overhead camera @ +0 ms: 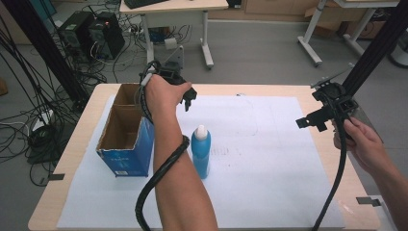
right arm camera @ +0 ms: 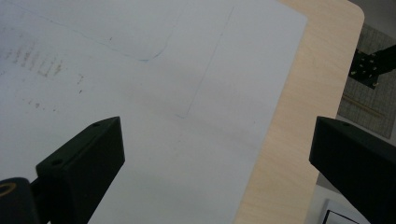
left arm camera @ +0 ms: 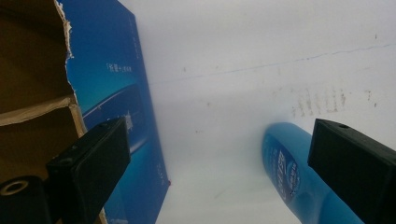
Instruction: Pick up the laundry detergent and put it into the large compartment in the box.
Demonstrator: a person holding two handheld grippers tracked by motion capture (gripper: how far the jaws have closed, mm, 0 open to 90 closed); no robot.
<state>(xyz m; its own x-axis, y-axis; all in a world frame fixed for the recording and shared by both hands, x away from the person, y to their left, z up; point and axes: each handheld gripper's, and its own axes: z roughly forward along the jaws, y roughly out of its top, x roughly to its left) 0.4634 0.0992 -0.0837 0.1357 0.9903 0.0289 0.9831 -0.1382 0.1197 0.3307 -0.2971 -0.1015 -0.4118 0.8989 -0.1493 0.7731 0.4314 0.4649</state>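
Left gripper in my left hand, jaws spread wide, nothing between them, hovering past far end of bottle. Blue bottle with white cap lies on white sheet, left of table centre, just beside open blue box near left edge. Right gripper released too, empty, over right edge.

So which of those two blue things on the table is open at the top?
The blue cardboard box at the left: its flaps stand up, showing a brown inside. The blue bottle beside it wears a white cap.
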